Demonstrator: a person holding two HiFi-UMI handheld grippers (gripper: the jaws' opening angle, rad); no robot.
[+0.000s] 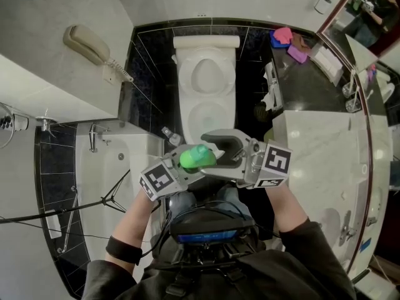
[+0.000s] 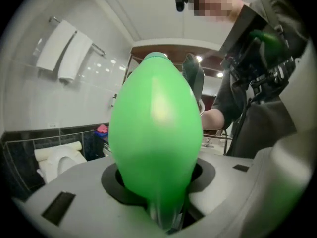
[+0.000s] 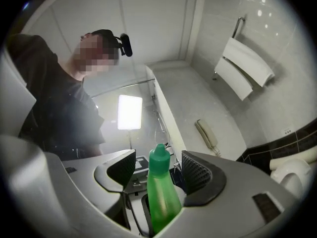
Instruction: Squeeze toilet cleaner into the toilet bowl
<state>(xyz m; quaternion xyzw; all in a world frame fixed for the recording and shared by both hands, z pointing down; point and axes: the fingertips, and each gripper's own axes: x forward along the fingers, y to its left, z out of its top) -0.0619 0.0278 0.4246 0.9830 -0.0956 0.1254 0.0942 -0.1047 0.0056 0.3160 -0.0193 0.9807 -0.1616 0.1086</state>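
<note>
The green bottle (image 1: 197,157) of cleaner is held in the air just short of the toilet (image 1: 187,112), on the person's side of its front edge and not yet over the bowl. The left gripper (image 2: 158,181) has its fingers pinching the bottle's body, which fills most of the left gripper view. The right gripper (image 3: 158,165) comes in from the opposite side with its fingers spread wide. The cap (image 3: 158,155) stands between the two ribbed pads with a clear gap on either side, so this gripper grips nothing.

The step in hand looks to be the cap, which seems to be on. To do it well, centre the cap between the right pads, as it nearly is, and close on the cap alone, not on the soft shoulder below it. The left pinch should be firm enough to stop the bottle turning, yet no harder. The body looks like squeezable plastic, and extra pressure once the cap loosens could push cleaner out on this side of the toilet. Hold the nozzle uppermost until it is open. Only then carry the bottle forward over the bowl, tip the nozzle down toward the inside of the rim, and squeeze slowly.
</note>
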